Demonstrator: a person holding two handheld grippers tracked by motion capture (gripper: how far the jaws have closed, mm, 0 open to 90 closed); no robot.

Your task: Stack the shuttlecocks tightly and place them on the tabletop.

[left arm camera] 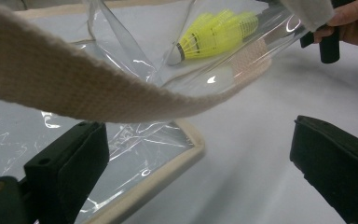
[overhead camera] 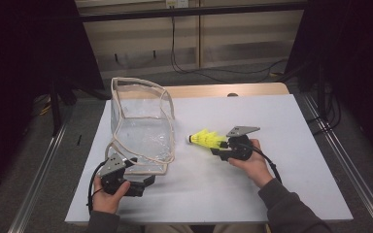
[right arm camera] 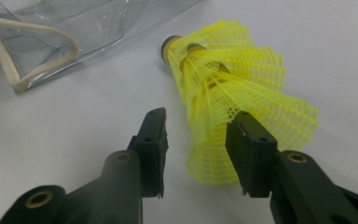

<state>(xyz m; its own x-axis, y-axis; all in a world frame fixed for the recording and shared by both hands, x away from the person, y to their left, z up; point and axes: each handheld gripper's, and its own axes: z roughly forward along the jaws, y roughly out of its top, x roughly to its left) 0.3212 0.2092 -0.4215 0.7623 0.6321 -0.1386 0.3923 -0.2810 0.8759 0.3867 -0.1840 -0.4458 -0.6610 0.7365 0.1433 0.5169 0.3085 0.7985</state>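
Lying sideways, stacked yellow mesh shuttlecocks (right arm camera: 233,93), cork tip (right arm camera: 168,45) leading

Both grippers are black, each with a grey three-cornered plate (overhead camera: 243,130), a black cable (overhead camera: 268,161), brass-ringed holes; grey sleeve (overhead camera: 291,208).
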